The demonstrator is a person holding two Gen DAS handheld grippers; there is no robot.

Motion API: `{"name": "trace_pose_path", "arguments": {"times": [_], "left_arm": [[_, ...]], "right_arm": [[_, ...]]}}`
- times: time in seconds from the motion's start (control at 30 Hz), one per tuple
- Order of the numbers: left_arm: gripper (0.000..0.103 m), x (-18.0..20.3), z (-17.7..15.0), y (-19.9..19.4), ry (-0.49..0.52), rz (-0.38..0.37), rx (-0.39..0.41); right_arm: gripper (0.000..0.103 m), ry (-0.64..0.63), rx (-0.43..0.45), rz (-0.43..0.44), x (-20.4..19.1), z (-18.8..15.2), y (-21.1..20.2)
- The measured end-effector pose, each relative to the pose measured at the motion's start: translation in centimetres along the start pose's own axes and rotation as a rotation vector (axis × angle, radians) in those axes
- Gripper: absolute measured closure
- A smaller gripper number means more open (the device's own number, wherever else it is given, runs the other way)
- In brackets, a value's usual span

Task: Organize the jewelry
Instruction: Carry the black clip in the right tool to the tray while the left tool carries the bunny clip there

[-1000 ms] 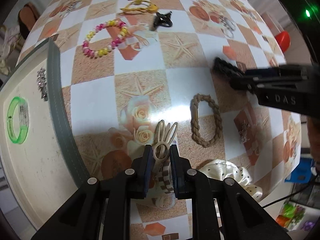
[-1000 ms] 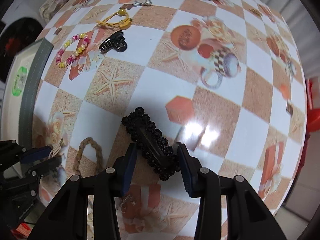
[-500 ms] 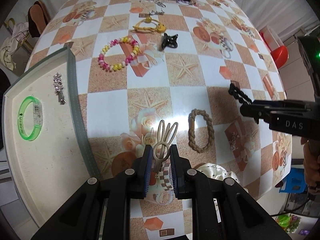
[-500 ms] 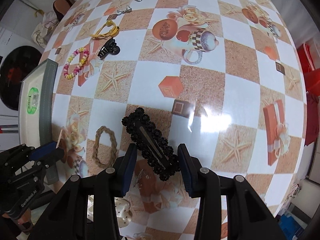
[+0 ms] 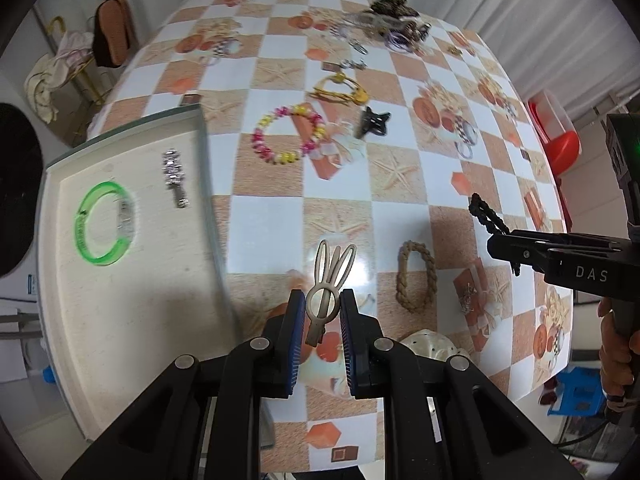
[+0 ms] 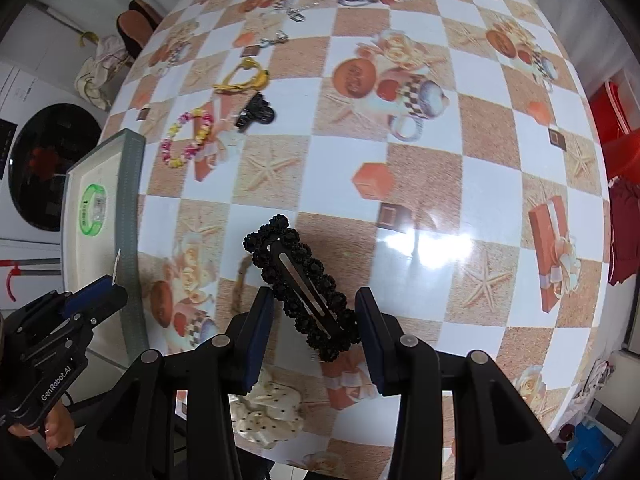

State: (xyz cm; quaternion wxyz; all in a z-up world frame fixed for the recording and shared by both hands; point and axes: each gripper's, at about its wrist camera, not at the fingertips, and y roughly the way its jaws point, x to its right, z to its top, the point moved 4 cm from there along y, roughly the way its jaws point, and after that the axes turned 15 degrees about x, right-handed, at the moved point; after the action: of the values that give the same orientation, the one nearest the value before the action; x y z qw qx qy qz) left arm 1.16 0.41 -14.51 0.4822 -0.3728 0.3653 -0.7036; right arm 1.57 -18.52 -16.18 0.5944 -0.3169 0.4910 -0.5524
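Left wrist view: left gripper (image 5: pixel 322 312) closed narrow on a beige rabbit-ear hair clip (image 5: pixel 329 285), clip tips pointing ahead of the fingers, clear of the table (image 5: pixel 400 184).
Right wrist view: right gripper (image 6: pixel 316 316) clamped on a black beaded snap clip (image 6: pixel 301 284), which lies slantwise between the pads and juts ahead of them.
Tray: grey-rimmed tray (image 5: pixel 208 184) lies left of the left fingers; it holds a green bangle (image 5: pixel 105 224) and a rhinestone clip (image 5: pixel 174 178).
Done so far: two pieces in the tray; two more lifted, one per gripper.
Still on the table: braided rope ring (image 5: pixel 415 277) just right of the left fingers; ahead, a pink-and-yellow bead bracelet (image 5: pixel 288 135), black claw clip (image 5: pixel 374 122), yellow hair tie (image 5: pixel 340 89); a tangled pile (image 5: pixel 384 24) at the far edge; a cream scrunchie (image 6: pixel 269 412) beneath the right fingers.
Judgement: early stage, most pieces unsorted; both held clips probably go to the tray.
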Motion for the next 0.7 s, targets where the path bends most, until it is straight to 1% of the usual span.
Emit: {"name": "trace_pose_path", "arguments": {"times": [0.3,0.7], "left_arm": [[0.080,-4.4,-0.6,-2.5,-0.084,0.058,0.047],[0.080,-12.4,-2.5,-4.9,-0.220,0.163,0.088]], "right_arm": [[0.058,-0.058,0.011,0.046,-4.6,1.0,-0.2],[0.058,-0.198,0.007,0.138,-13.9,2.2,1.1]]}}
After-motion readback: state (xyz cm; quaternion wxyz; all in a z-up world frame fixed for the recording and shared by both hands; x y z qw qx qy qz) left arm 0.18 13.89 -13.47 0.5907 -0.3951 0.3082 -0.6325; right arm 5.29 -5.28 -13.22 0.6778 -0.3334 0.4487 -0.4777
